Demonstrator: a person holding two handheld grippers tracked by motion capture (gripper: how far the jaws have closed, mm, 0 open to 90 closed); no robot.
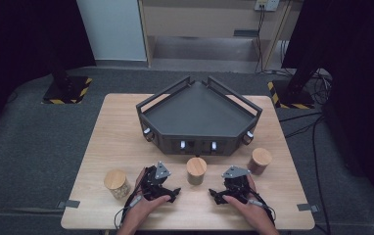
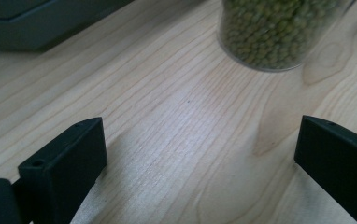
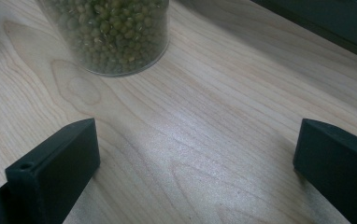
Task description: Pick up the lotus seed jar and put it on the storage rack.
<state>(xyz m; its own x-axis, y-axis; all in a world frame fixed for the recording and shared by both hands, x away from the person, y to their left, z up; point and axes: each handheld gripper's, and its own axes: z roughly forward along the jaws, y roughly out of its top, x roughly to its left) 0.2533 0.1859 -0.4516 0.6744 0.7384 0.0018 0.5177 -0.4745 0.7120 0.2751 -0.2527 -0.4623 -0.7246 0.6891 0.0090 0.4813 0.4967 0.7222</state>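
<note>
Resting both on the tabletop point(image 1: 92, 147), left hand-held gripper point(image 1: 171, 194) and right hand-held gripper point(image 1: 215, 196) wide apart, holding nothing, facing the bean jar point(image 1: 196, 170) between, ready to grab.

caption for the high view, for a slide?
Two open hand-held grippers, left and right, rest on a wooden table flanking the middle jar before a dark tray.

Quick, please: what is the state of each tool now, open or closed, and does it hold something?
Left tool: open, holding nothing.
Right tool: open, holding nothing.
</note>
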